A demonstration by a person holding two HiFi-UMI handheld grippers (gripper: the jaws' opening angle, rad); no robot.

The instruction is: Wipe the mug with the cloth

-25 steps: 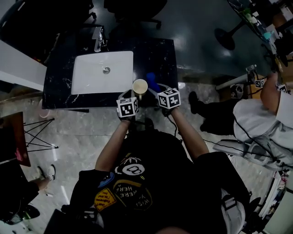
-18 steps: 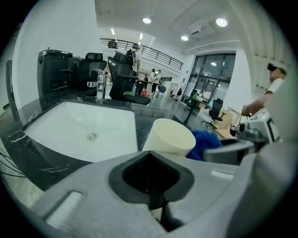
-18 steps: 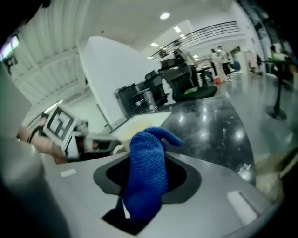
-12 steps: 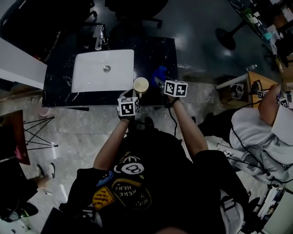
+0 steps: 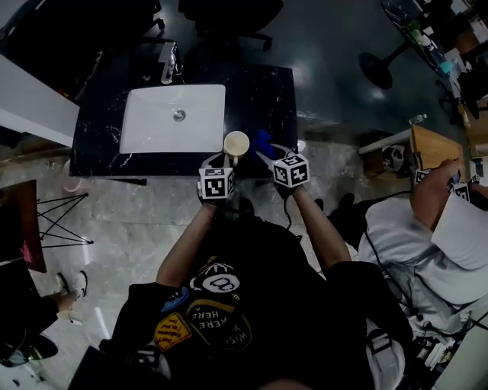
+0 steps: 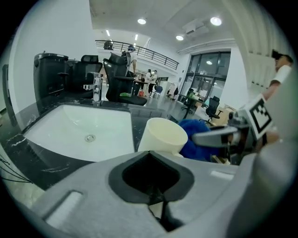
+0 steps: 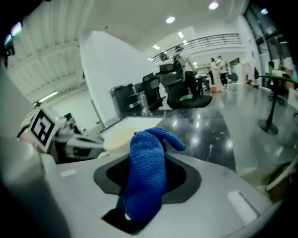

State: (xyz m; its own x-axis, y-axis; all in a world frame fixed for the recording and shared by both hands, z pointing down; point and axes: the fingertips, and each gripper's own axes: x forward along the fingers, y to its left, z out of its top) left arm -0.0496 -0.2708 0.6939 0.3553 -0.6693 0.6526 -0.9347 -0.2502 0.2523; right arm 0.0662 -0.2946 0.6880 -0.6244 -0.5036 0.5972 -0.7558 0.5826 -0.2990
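A cream mug (image 5: pixel 235 143) stands upright over the front edge of the black counter (image 5: pixel 263 95). My left gripper (image 5: pixel 225 161) is just below it, shut on what looks like the mug's handle. In the left gripper view the mug (image 6: pixel 163 135) rises right above the jaws, and a cream sliver shows in the slot between them. My right gripper (image 5: pixel 268 151) is shut on a blue cloth (image 5: pixel 263 140), which sits close to the mug's right side. In the right gripper view the cloth (image 7: pixel 146 174) stands up out of the jaws with the mug (image 7: pixel 117 136) just behind it.
A white sink (image 5: pixel 174 118) with a faucet (image 5: pixel 166 65) fills the counter's left part. A person (image 5: pixel 435 228) sits at the right by a wooden desk (image 5: pixel 436 145). Office chairs (image 5: pixel 229 14) stand beyond the counter. A wire stand (image 5: pixel 65 221) is on the floor at left.
The right gripper with the cloth swung out to the right of the mug, then came back in beside it. The left gripper and mug have barely moved.
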